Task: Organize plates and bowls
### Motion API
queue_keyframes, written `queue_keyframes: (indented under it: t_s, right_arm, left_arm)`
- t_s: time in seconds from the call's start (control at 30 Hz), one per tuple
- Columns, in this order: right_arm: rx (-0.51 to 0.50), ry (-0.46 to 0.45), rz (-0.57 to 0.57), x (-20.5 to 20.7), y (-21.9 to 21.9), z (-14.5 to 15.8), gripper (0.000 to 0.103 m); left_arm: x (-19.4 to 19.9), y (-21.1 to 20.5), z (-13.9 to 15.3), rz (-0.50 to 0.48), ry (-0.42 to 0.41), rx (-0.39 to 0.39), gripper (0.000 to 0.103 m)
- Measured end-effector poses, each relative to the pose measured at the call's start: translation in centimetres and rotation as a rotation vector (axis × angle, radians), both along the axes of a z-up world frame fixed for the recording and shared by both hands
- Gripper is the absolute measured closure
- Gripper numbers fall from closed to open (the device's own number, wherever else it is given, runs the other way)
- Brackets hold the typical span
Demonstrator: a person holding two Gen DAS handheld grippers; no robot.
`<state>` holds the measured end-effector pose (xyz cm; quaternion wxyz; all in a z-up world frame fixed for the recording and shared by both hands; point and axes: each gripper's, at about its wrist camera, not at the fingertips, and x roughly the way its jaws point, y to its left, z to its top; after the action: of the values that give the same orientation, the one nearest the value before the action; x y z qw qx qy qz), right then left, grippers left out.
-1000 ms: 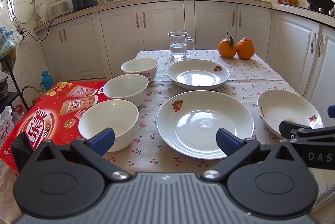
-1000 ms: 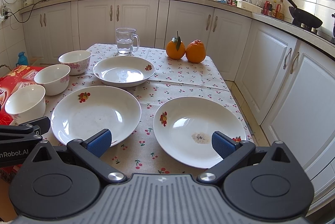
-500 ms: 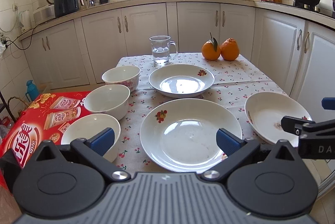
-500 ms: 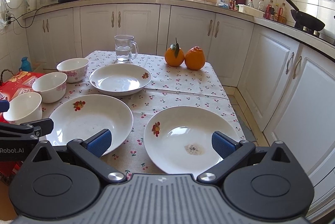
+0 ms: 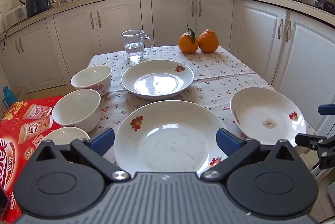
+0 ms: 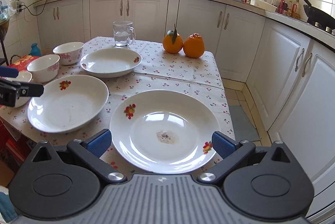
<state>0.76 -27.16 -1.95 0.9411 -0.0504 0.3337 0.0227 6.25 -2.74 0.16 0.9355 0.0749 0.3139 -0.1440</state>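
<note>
Three white plates and three bowls sit unstacked on a cherry-print table (image 5: 219,77), both grippers poised at its near edge with fingers spread wide and holding nothing.

The near plate (image 5: 167,136) lies between the blue pads of the left gripper (image 5: 165,141); the stained plate (image 6: 165,129), carrying a grey patch at its centre, lies between those of the right gripper (image 6: 161,142). The far plate (image 5: 157,79) rests mid-table, in front of a water mug (image 5: 135,44) and two oranges (image 5: 197,41).

The bowls line the table's left side: the far bowl (image 5: 92,79) with pink flowers, the middle bowl (image 5: 77,112), and the near bowl (image 5: 65,136), partly hidden behind the left gripper. A red box (image 5: 18,136) sits just beside them, off the table.

The glazed ware looks rigid, smooth and breakable, likely slick under rubber pads. The plates are probably heaviest and far too broad to span; a pinch across the raised rim, one finger above and one beneath, seems the only hold. The bowls, lighter and deeper, appear best gripped over the wall and should nest readily.
</note>
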Motion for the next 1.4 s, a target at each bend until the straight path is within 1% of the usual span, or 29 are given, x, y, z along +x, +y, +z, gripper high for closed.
queue_keyframes:
  t_s: [0.1,0.2,0.33,0.47,0.67,0.77,0.87,1.0,1.17,1.27,1.4]
  right_arm:
    - [0.02,0.04,0.019,0.1,-0.9,-1.5,0.0]
    - [0.053,0.079,0.039,0.2,-1.6,-3.0,0.0]
    - [0.071,0.115,0.057,0.6,-2.2,-4.5,0.0]
    - [0.063,0.135,0.069,1.3,-2.6,-5.5,0.0]
    - [0.056,0.158,0.099,2.7,-3.6,-6.4,0.0]
    - [0.081,0.156,0.126,3.2,-4.1,-6.7,0.0]
    - [0.077,0.148,0.162,3.4,-4.3,-6.8,0.0]
    - [0.082,0.121,0.198,3.3,-4.6,-7.0,0.0]
    - [0.083,0.093,0.197,3.2,-4.9,-7.2,0.0]
    - [0.087,0.059,0.212,2.8,-5.2,-7.5,0.0]
    - [0.091,0.033,0.221,2.5,-5.4,-7.7,0.0]
  left_arm:
    - [0.9,-0.6,-0.3,-0.034,0.019,0.001,0.001]
    - [1.7,-1.2,-0.4,-0.057,0.007,-0.003,0.001]
    - [3.0,-1.8,-0.4,-0.099,0.03,-0.037,0.001]
    - [4.6,-3.3,-0.5,-0.136,0.057,-0.01,0.001]
    - [6.7,-6.1,-1.0,-0.217,0.106,0.016,0.001]
    - [7.5,-7.4,-1.3,-0.263,0.128,0.033,0.001]
    - [8.2,-8.8,-1.5,-0.313,0.14,0.05,0.001]
    - [9.3,-10.7,-1.9,-0.385,0.181,0.056,0.001]
    - [10.6,-13.1,-2.7,-0.471,0.254,0.054,0.001]
    - [11.5,-14.4,-3.5,-0.498,0.284,0.074,0.001]
    - [13.0,-15.7,-4.7,-0.539,0.367,0.078,0.001]
